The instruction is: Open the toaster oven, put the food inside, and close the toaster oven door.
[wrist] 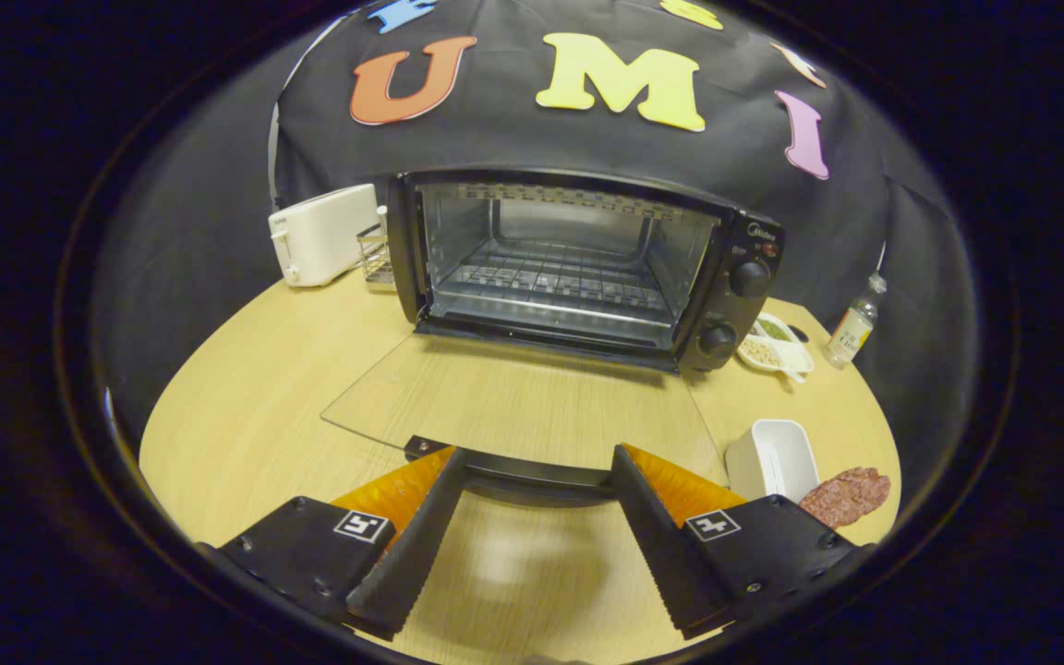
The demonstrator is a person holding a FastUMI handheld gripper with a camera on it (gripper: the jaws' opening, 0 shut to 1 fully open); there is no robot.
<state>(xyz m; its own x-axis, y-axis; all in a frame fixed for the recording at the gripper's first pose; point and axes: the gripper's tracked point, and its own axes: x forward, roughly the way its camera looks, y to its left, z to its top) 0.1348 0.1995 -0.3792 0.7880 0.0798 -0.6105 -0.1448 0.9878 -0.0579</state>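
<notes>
So the toaster oven (578,263) sat straight ahead of your jaws, well beyond them at the back of the table (246,406), and it was already wide open. The glass door (513,397) was folded all the way down flat, reaching from the oven's mouth back toward you, with the wood grain showing right through it. Its dark handle (532,473) ran crosswise between the two fingertips, and I honestly couldn't tell if either tip was touching it. Your gripper (532,466) was spread wide, jaws released, nothing pinched in them, just bare table showing in the gap nearer to you.

Inside the oven you could see the wire rack (555,282) sitting low in the cavity, with nothing on it. Two round knobs (735,309) were stacked on the panel on the oven's right side.

The food was off to the right of your right finger: a reddish meat patty (846,496) lying on the table, just beside a small white rectangular container (772,457) that sat near the door's right corner.

Further out, past that container and next to the oven's knob side, there was a white dish (777,346) with what looked like grains or seeds in it, and a clear bottle (855,323) standing upright beyond that. On the oven's other side, far left of your jaws, a white pop-up toaster (321,234) stood against the booth wall, with a small wire holder (375,254) tucked between it and the oven.
</notes>
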